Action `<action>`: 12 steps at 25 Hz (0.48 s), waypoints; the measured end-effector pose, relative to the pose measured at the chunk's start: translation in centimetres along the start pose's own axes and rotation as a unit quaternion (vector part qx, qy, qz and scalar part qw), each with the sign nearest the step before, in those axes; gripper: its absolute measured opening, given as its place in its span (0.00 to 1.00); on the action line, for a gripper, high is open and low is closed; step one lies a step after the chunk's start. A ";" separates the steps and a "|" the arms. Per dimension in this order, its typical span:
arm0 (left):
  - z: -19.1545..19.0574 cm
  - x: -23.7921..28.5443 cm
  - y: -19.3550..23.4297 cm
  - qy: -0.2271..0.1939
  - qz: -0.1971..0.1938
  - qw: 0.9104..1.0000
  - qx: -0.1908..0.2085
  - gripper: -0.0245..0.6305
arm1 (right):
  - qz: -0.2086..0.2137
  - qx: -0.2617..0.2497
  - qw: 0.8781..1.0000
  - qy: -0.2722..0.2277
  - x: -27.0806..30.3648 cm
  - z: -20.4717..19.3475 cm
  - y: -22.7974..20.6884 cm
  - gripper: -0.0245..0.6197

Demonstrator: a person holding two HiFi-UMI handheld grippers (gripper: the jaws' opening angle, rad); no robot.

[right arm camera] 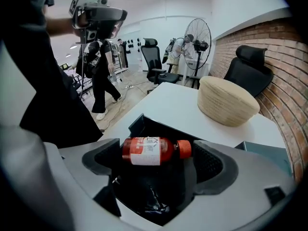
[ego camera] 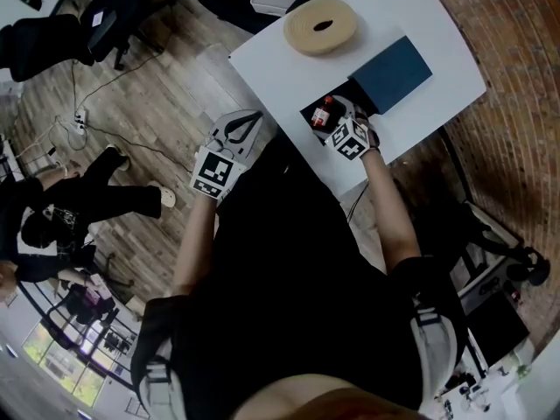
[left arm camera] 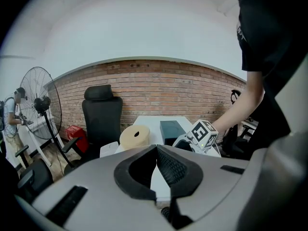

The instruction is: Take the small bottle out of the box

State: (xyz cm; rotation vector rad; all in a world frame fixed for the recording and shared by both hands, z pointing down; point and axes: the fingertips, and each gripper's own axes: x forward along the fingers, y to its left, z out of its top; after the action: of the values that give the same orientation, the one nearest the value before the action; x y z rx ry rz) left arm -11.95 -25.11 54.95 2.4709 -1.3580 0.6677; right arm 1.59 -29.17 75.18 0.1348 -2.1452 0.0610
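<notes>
Holding the right tongs [right arm camera: 156,159] wide apart and tilted down into the open black box [right arm camera: 137,125], straddling the small red bottle [right arm camera: 150,151] lying on its side inside, orange cap toward the right pad, neither pad pressing on it yet. Holding the left tongs [left arm camera: 156,153] closed on nothing, out past the counter [ego camera: 411,16] edge, well apart from the box. Risking, by the look of it, a squeeze end to end along the bottle, cap against one pad and base against the other, likely letting the round body pivot or pop loose. Also risking pinching the crumpled black film [right arm camera: 151,201] below the bottle, or bumping a pad on the box wall and dragging the unsteadied box along the counter. Noting the dark blue lid [ego camera: 394,73] lying just beside the box and a beige roll [ego camera: 320,26] farther along, neither blocking a lift. Finding nothing above the bottle standing in the way, with office chairs, a standing fan [right arm camera: 198,35] and people being well off the counter.
</notes>
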 end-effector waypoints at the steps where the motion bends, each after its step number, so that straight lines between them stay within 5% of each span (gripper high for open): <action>1: -0.1 0.0 0.2 0.000 0.001 1.000 0.000 0.07 | 0.000 -0.001 1.000 0.004 0.2 -0.2 -0.1 0.76; 12: -0.7 -0.3 1.9 0.004 0.001 1.000 -0.004 0.07 | 0.026 0.025 0.999 0.018 1.7 -0.4 0.2 0.78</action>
State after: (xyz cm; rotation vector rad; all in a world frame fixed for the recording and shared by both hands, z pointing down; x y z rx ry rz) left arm -13.86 -25.58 55.39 2.4598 -1.3575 0.6700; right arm 1.01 -29.06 76.83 0.1054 -2.1117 0.1472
